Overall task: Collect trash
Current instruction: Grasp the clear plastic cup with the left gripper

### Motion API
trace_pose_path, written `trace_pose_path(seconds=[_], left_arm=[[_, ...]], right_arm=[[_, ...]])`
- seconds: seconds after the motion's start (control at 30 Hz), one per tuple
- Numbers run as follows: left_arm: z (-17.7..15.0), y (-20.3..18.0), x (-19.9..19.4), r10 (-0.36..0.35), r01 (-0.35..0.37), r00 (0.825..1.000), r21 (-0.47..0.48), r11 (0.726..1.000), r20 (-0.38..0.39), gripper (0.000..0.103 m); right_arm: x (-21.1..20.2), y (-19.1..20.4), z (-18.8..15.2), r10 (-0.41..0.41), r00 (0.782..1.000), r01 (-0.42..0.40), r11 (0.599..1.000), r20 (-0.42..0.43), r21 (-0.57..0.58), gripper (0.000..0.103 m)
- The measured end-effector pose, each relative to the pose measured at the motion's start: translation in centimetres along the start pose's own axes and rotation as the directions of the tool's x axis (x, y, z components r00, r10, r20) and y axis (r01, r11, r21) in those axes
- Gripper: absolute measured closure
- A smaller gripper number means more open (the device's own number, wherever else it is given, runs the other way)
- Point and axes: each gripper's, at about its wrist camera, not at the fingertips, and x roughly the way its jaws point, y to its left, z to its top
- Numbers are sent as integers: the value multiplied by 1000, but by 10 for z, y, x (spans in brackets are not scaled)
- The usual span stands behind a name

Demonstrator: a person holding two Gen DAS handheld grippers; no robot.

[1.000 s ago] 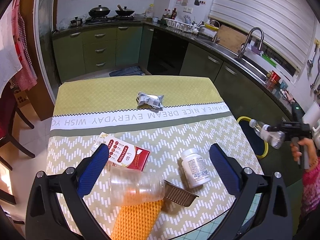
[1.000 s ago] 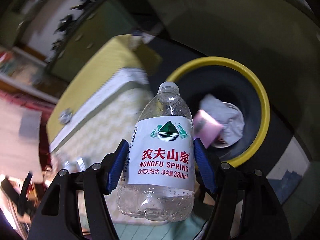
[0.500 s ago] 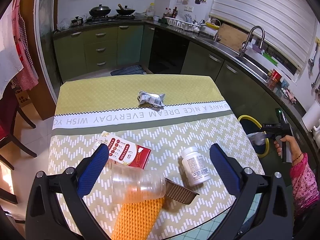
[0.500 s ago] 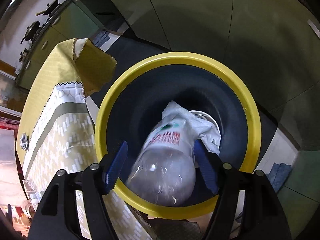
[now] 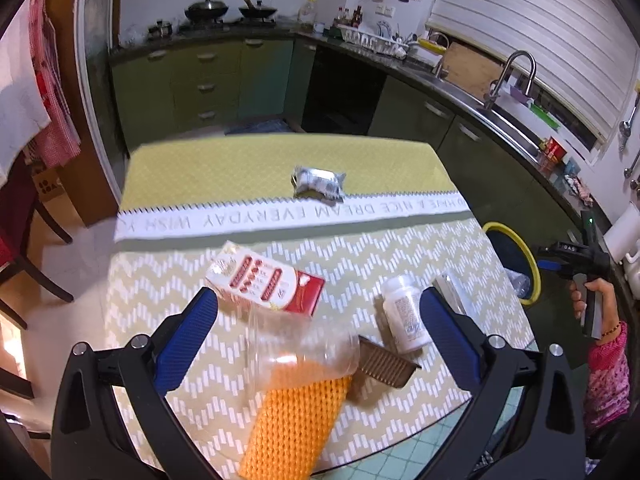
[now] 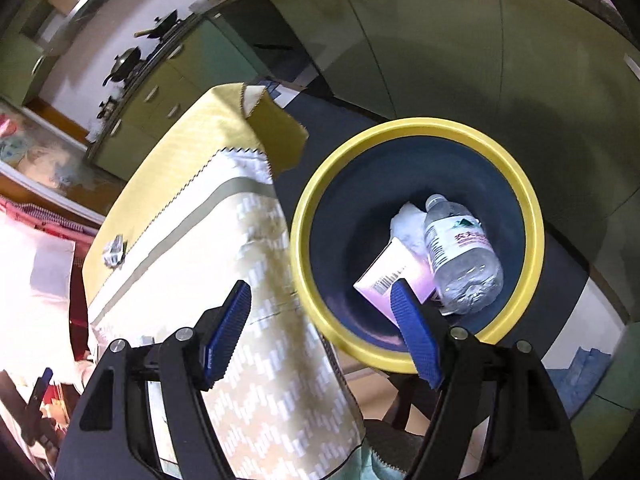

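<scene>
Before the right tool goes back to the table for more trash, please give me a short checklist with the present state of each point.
1. Water bottle lies inside the yellow-rimmed bin: ok.
2. Right tool empty, its jaws just opened with nothing between them: ok.
3. Left tool open above the table, holding nothing: ok.
4. Trash remaining on the table: clear cup, red carton, white pill bottle, foil packet: not ok, uncollected.
5. Room left in the bin: ok.
6. Whether the pill bottle is empty: cannot tell.
</scene>
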Motion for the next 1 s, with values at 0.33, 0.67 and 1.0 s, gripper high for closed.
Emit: trace_pose_path(seconds=[0.33, 0.67, 1.0], left_arm=[[-32, 2, 31, 46, -40, 995, 67, 997, -88, 7], [-49, -14, 51, 161, -144, 983, 183, 973, -84, 7], [-48, -11, 61, 248, -227, 967, 227, 947, -66, 6]], right_arm=[[13, 24, -16, 24, 999, -27, 998, -43, -59, 31], [29, 38, -19, 30, 996, -37, 996, -80, -87, 31], [37, 43, -19, 30, 995, -39, 994, -96, -100, 31]])
